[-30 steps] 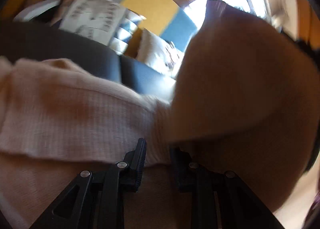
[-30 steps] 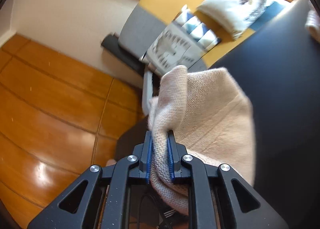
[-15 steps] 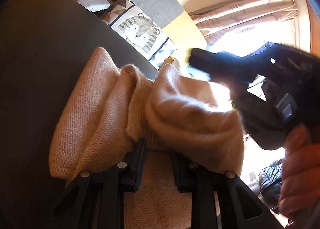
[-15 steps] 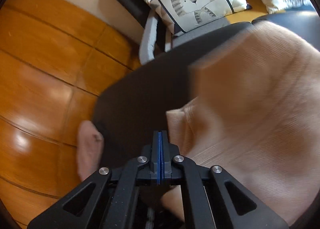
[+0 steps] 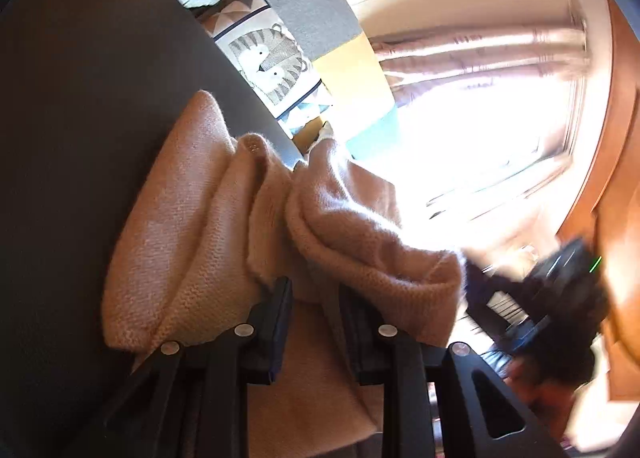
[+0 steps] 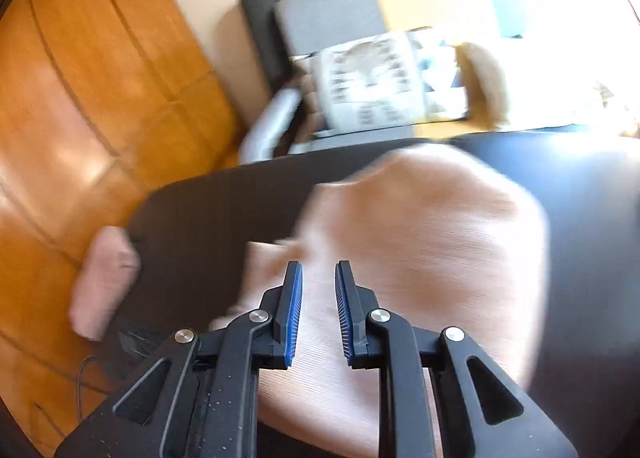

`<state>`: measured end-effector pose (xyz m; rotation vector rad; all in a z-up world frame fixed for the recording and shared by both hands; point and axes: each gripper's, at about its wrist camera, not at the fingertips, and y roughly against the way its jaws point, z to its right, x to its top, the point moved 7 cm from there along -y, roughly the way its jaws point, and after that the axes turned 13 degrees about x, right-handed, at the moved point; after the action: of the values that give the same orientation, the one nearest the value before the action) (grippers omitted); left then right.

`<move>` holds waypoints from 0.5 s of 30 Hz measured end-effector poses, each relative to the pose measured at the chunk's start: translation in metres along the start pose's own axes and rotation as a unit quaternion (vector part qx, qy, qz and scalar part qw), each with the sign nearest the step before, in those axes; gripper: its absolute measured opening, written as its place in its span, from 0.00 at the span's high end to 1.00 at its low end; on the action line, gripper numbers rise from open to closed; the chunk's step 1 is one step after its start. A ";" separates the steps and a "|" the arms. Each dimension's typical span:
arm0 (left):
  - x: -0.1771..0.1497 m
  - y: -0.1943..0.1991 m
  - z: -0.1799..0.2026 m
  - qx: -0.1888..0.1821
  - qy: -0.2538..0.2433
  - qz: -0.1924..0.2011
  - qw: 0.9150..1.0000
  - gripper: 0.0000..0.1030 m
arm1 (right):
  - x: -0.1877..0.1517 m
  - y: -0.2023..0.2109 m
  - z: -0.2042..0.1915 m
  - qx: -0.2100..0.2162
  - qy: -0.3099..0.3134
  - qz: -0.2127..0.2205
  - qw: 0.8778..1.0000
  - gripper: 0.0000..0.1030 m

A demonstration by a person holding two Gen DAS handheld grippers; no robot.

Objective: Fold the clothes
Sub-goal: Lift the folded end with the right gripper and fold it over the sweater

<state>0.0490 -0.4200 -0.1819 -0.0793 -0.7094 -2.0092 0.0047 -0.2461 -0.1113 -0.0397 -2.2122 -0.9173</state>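
Knitted peach wool filled the gap of the left tool (image 5: 312,318): its jaws stood narrow on a bunched fold of the sweater (image 5: 208,234), gathered into ridges just ahead of the tips, and the pads appeared to pinch it. The right tool (image 6: 318,298) had just been opening; its blue pads stood slightly apart with nothing clamped between them, hovering over the flat body of the sweater.

Outward from the tools, the sweater lay on the dark table (image 6: 200,210), nearer its close edge. One pale end (image 6: 104,278) hung over the table's left corner towards the wooden floor (image 6: 88,78). Beyond the table's far edge stood a tiger cushion (image 5: 272,62) on a grey and yellow chair (image 6: 340,18).

By my reading, the step in hand was laying one fold over: the right side had been let go while the left kept its corner. The next move probably called for the left tool to set its bunch down flat, and for the right tool to fetch the dangling end.
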 end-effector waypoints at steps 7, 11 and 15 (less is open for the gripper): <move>0.007 0.013 -0.009 -0.047 0.093 0.001 0.995 0.62 | -0.048 -0.015 0.014 -0.003 0.042 -0.061 0.997 0.82; 0.011 0.008 -0.004 -0.044 0.099 -0.035 0.994 0.56 | -0.059 -0.022 -0.002 -0.002 0.104 -0.066 0.992 0.82; -0.001 -0.009 0.005 -0.038 0.094 -0.115 0.988 0.54 | -0.063 -0.023 -0.010 0.009 0.118 -0.064 0.991 0.71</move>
<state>0.0409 -0.4133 -0.1823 0.1521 -0.5394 -2.2285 0.0511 -0.2547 -0.1605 0.2112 -2.0197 -0.9219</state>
